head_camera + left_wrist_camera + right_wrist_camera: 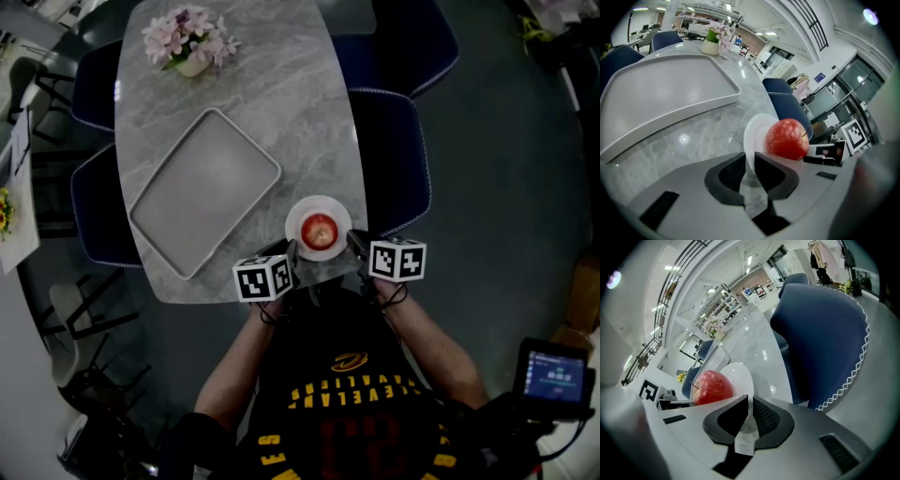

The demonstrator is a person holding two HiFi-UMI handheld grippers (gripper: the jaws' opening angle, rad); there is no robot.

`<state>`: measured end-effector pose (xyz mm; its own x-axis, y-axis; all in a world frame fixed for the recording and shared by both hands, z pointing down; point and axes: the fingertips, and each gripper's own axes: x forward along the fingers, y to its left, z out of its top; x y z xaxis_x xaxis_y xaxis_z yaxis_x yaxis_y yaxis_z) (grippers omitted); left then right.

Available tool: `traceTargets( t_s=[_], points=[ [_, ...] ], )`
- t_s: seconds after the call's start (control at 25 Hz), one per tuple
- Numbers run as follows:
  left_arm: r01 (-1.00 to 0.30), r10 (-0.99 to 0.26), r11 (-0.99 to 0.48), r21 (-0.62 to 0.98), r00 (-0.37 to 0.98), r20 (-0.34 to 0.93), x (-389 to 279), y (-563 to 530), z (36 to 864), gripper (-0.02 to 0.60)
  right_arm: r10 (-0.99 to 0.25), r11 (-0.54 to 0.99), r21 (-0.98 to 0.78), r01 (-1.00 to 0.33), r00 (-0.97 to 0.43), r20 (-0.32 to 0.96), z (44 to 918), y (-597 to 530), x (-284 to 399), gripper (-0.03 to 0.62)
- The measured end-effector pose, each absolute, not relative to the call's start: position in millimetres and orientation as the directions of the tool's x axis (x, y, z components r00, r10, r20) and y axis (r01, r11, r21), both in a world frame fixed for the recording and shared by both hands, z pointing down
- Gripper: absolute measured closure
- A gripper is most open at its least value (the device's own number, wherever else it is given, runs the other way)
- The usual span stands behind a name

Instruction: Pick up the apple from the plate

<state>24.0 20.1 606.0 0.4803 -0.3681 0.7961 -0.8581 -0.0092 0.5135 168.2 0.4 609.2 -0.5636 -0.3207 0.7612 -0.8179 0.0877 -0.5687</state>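
Apple [320, 229] sits on plate [302, 211], one gripper at either side of the near rim

Nearest the camera, short of the plate, the person's two forearms reach toward the table [281, 103], each hand carrying a gripper with a marker cube on top. The left gripper [292, 251] has its tips at the plate's near left rim. The right gripper [353, 242] has its tips at the plate's near right rim.

In the left gripper view the jaws stand almost together, with only a thin slit between them. The marble tabletop shows through the slit and the white rim rises right at the tips. The right gripper view shows the same: jaws drawn close, a narrow wedge of light surface between them, the rim just past the tips. Whether either pair pinches the rim cannot be told.

The red apple lies at the middle of the plate, between the two grippers. It is just right of the left gripper's tips and just left of the right gripper's tips, and neither touches it.

Beyond the plate to the left lies a grey tray [204, 192], set at an angle. A blue chair [398, 159] stands to the plate's right, against the table's edge. Farthest from the plate, at the table's far end, is a small pot of pink flowers [187, 37].
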Motion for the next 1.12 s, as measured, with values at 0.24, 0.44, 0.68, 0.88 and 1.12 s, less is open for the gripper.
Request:
traceTargets(
  t_s=[0.24,0.44,0.68,0.88,1.12],
  points=[
    [-0.862,-0.354,-0.016,0.507,0.479,0.803,25,20,617,0.52,-0.316,0.078,-0.561,-0.824,-0.554,0.77,620,0,169,0.553],
    [-0.865,-0.338,-0.019,0.502,0.478,0.811,25,21,619,0.518,-0.307,0.068,-0.558,-0.827,-0.549,0.777,623,4,169,0.553],
    [-0.864,-0.324,-0.018,0.503,0.481,0.815,24,23,623,0.518,-0.3,0.067,-0.554,-0.83,-0.546,0.782,625,5,168,0.553],
    [-0.863,-0.319,-0.013,0.504,0.482,0.816,24,25,624,0.52,-0.293,0.064,-0.552,-0.831,-0.544,0.786,626,7,168,0.553],
    [-0.864,-0.317,-0.015,0.504,0.482,0.817,23,27,624,0.52,-0.287,0.066,-0.55,-0.833,-0.544,0.789,628,8,167,0.553]
  ],
)
